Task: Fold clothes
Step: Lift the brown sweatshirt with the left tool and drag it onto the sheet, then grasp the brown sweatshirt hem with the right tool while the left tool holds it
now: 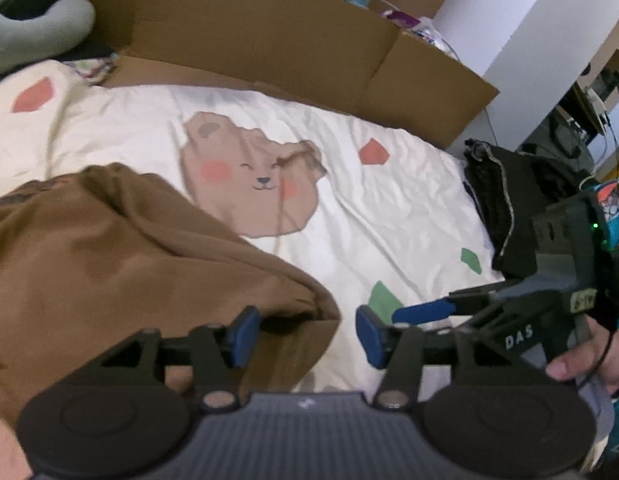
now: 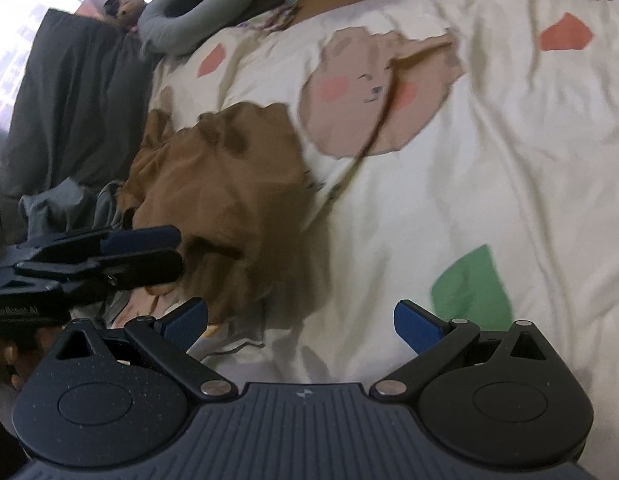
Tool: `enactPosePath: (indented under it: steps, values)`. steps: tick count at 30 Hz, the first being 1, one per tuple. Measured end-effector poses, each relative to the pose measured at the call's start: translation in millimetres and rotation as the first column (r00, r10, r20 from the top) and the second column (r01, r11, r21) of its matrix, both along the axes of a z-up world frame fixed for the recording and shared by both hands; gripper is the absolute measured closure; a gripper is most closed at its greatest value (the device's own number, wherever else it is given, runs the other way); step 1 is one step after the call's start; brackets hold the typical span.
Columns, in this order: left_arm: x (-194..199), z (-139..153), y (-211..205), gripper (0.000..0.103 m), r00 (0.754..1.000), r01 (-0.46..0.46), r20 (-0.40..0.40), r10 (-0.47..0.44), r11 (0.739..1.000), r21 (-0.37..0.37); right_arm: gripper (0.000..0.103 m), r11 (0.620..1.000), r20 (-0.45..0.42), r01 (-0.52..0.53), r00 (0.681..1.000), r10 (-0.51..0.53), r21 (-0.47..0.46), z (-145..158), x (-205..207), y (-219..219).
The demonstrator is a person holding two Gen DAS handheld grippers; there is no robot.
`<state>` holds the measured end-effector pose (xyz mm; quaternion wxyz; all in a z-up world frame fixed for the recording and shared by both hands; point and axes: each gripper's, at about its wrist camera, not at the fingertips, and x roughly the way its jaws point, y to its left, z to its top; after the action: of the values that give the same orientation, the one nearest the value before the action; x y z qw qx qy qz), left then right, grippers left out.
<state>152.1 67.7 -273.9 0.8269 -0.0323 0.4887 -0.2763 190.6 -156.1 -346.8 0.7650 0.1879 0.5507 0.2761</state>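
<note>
Lying blurred, brown garment (image 1: 121, 264) cut off at frame edge; left gripper (image 1: 309, 334), right gripper (image 2: 301, 322) both spread, empty.

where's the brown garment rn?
Brown garment lies crumpled on the bear-print duvet, left of the bear face in the left wrist view, its edge between the open left gripper fingers.

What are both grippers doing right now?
Left gripper: open, fingers around the brown garment's edge, not clamped.
Right gripper: open, holding nothing.
</note>
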Motion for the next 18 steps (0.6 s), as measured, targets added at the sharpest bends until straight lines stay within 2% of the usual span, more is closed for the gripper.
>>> enactPosePath:
  steps: [2,4,9,10,12,14,18]
  values:
    - [-0.4,1.9,14.1,0.045,0.999,-0.051,-0.004,0.051,0.999,0.009,0.004,1.000,-0.011,-0.025,1.000,0.025,0.015,-1.8,-1.3,7.6]
    - [1.0,-1.4,30.5,0.044,0.991,-0.132,-0.010,0.132,0.991,0.035,0.011,0.998,-0.041,-0.029,0.999,0.031,0.048,-4.8,-0.9,13.7]
    - [7.2,-7.0,66.4,0.044,0.953,-0.302,0.033,0.300,0.947,0.113,0.021,0.994,-0.056,-0.079,0.995,0.083,0.073,-9.4,-2.6,32.3]
    - [9.0,-7.1,73.2,0.044,0.944,-0.331,0.043,0.329,0.936,0.121,0.023,0.993,-0.060,-0.088,0.994,0.093,0.079,-10.7,-2.7,35.4]
    - [12.3,-7.8,87.0,0.043,0.919,-0.395,0.055,0.391,0.910,0.129,0.034,0.991,-0.074,-0.099,0.992,0.106,0.088,-13.7,-2.4,41.8]
    - [13.8,-8.3,102.7,0.041,0.887,-0.462,0.063,0.458,0.878,0.121,0.038,0.991,-0.079,-0.106,0.990,0.113,0.086,-15.8,-0.9,47.2]
    - [13.9,-12.0,131.0,0.038,0.823,-0.568,0.099,0.559,0.811,0.141,0.038,0.991,-0.087,-0.106,0.990,0.113,0.082,-19.2,4.7,54.3]
